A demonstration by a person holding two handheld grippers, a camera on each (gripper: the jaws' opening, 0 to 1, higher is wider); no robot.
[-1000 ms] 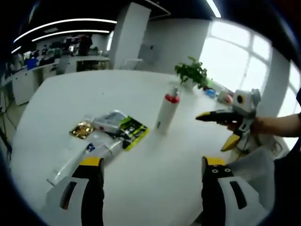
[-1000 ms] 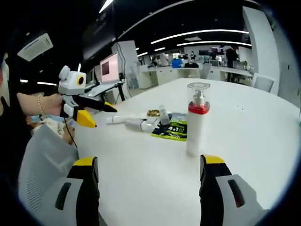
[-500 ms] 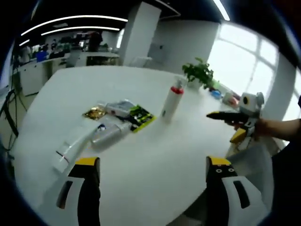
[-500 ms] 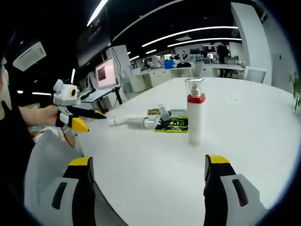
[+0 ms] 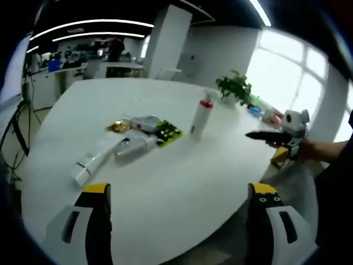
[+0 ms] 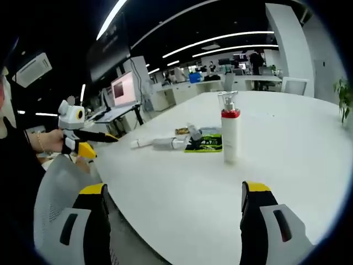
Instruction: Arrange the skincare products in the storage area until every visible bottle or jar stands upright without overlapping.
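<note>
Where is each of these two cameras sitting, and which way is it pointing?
Left gripper view: rides the left tool, looking across the white table toward the window; the right tool and its hand show.
Right gripper view: rides the right tool, facing the office; the left tool shows.
Shared: the upright pump bottle and the lying tubes.

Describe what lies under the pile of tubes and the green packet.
The white table is beneath them. The green packet lies flat, tubes beside it; whether anything is hidden underneath cannot be seen.
</note>
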